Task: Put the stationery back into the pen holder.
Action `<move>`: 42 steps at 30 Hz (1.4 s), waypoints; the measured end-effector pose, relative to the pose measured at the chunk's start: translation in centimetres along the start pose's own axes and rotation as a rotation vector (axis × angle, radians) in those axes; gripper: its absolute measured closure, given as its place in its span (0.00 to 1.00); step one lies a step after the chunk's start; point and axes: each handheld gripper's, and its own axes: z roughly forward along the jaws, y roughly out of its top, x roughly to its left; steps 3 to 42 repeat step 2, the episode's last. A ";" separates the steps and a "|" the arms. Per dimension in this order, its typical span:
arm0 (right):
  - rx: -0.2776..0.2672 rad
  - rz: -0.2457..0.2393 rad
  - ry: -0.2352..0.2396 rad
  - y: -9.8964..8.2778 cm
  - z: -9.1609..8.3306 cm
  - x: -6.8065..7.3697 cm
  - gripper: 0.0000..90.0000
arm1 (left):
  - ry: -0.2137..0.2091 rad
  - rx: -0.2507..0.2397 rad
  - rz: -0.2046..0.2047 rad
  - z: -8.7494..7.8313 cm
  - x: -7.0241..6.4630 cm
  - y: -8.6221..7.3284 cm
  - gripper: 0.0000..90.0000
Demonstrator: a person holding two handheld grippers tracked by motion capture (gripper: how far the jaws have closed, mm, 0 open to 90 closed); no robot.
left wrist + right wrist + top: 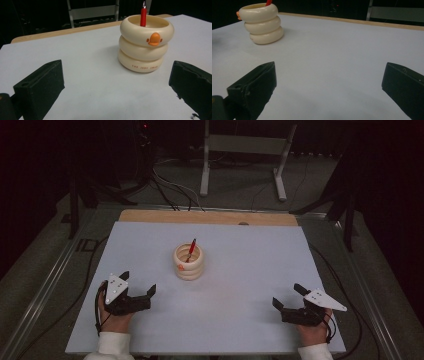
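- Cream three-ringed plastic pen holder (145,45) with an orange duck bill; its base reads "THE JUDY SWAN", roughly.
- Red pen (143,15) stands inside.
- Left gripper (138,282) and right gripper (287,296): jaws spread, empty.

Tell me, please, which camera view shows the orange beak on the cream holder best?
The left gripper view: the orange beak faces it, close and sharp. The high view shows a small orange spot; the right gripper view catches just its tip at the holder's left edge.

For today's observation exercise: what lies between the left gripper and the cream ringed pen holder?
Bare white tabletop, in the left gripper view, between left gripper and holder.
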 end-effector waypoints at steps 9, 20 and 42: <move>0.003 0.001 0.000 0.0 0.0 0.0 0.00 | 0.005 -0.002 0.005 0.0 0.0 -0.1 0.00; 0.003 0.001 0.000 0.0 0.0 0.0 0.00 | 0.005 -0.002 0.005 0.0 0.0 -0.1 0.00; 0.003 0.001 0.000 0.0 0.0 0.0 0.00 | 0.005 -0.002 0.005 0.0 0.0 -0.1 0.00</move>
